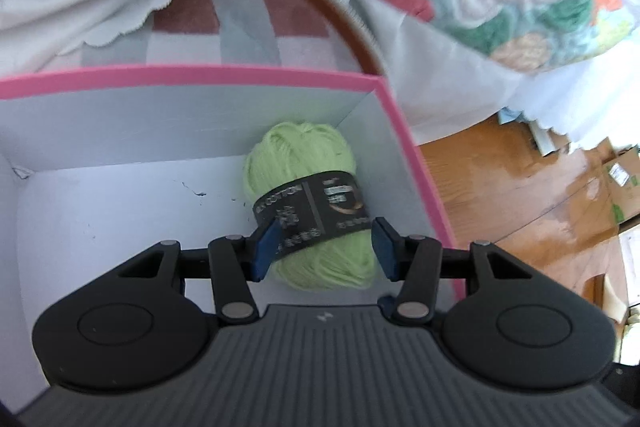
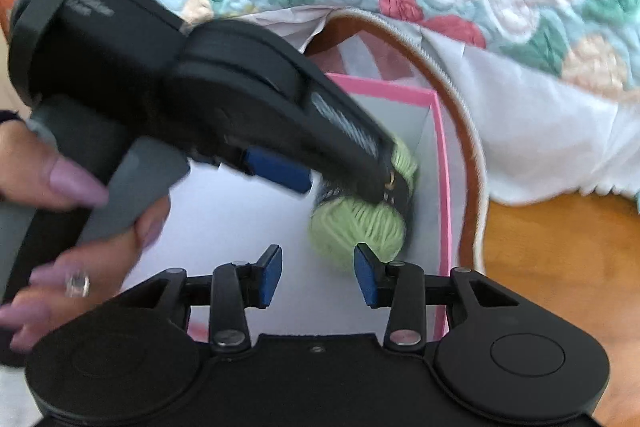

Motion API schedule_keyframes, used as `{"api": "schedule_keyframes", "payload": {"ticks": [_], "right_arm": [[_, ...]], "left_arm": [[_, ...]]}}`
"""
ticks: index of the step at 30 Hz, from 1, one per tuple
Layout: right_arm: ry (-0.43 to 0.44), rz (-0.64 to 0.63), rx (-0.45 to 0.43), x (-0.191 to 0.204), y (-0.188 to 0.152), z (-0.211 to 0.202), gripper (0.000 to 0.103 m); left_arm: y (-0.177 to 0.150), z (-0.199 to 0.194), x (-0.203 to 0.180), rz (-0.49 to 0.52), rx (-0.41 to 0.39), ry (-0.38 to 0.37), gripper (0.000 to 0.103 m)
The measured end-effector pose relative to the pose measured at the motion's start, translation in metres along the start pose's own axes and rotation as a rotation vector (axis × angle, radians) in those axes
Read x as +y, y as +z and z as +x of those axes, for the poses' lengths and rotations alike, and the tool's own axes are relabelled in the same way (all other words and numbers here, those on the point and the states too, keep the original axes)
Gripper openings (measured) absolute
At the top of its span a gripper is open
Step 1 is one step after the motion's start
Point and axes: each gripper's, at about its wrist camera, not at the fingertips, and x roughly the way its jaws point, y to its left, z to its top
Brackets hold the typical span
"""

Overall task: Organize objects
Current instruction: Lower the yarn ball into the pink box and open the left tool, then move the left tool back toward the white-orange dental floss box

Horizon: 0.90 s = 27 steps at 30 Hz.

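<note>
One pale-green soft yarn skein (image 1: pixel 316 203) with black paper band lies in pink-rimmed white cardboard box (image 1: pixel 200 77), right corner. Left gripper (image 1: pixel 324 247) straddles it, unclamped — light, squashy; grip at band. Right gripper (image 2: pixel 318 273) open, empty.

Green yarn skein (image 1: pixel 312 203) in pink-rimmed box (image 1: pixel 192 73), between spread jaws.

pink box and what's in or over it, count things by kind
green yarn ball: 1
pink box: 1
grippers over the box: 2, left gripper and right gripper
total: 4
</note>
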Motion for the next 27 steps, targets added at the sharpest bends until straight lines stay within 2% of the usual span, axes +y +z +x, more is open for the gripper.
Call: {"api": "schedule_keyframes", "payload": {"ticks": [2,4,6,7,9,14,17,21,27], "right_arm": [[0.059,0.051,0.006,-0.005,-0.007,-0.018,0.051],[0.083,0.074,0.011,-0.008,-0.011,-0.031,0.055],[0.095,0.082,0.009,-0.015,-0.005,-0.032,0.058],[0.104,0.088,0.008,-0.017,-0.005,-0.037,0.06],[0.121,0.091,0.012,-0.018,-0.008,-0.053,0.06],[0.142,0.065,-0.01,-0.014,-0.008,-0.101,0.068],[0.162,0.049,0.03,-0.011,-0.005,-0.121,0.07],[0.189,-0.014,0.025,-0.005,-0.004,-0.146,0.072],[0.185,-0.107,-0.031,0.024,-0.015,-0.204,0.078]], "left_arm": [[-0.004,-0.014,-0.007,0.021,0.013,-0.002,0.053],[-0.008,-0.027,-0.016,0.075,0.013,0.027,0.053],[-0.015,-0.047,-0.027,0.163,-0.04,0.106,0.055],[-0.019,-0.055,-0.031,0.192,-0.05,0.149,0.056],[-0.022,-0.067,-0.036,0.219,-0.052,0.189,0.056],[-0.043,-0.112,-0.05,0.245,-0.039,0.195,0.063],[-0.061,-0.142,-0.054,0.268,-0.036,0.222,0.069],[-0.079,-0.179,-0.046,0.222,-0.004,0.207,0.07],[-0.1,-0.229,-0.04,0.182,-0.033,0.242,0.071]]}}
